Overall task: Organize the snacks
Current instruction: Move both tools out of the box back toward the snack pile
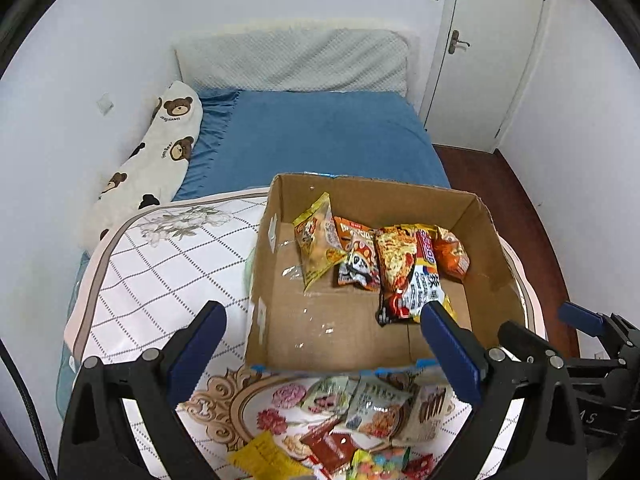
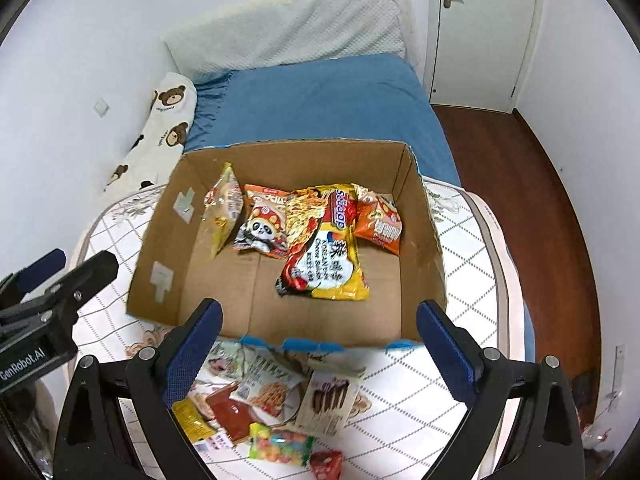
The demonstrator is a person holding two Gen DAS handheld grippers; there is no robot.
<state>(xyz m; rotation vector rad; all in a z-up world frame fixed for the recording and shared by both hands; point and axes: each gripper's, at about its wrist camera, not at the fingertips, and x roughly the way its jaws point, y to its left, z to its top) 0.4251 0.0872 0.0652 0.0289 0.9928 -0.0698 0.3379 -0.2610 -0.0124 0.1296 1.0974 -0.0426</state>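
An open cardboard box [image 1: 492,248] [image 2: 168,248] stands on a quilted mattress and holds several snack packets along its far side, among them a yellow noodle pack [image 2: 324,256] [image 1: 408,276]. A pile of loose snack packets [image 1: 360,420] [image 2: 280,400] lies on the mattress just in front of the box. My left gripper [image 1: 324,344] is open and empty, hovering above the box's near edge. My right gripper [image 2: 320,340] is open and empty, above the near edge too. Each gripper shows at the edge of the other's view.
The mattress [image 1: 152,280] lies on a bed with a blue sheet [image 1: 320,136], a bear-print pillow [image 1: 160,148] along the left wall and a grey headboard cushion [image 1: 292,60]. A white door [image 1: 492,40] and red wooden floor [image 2: 540,200] are on the right.
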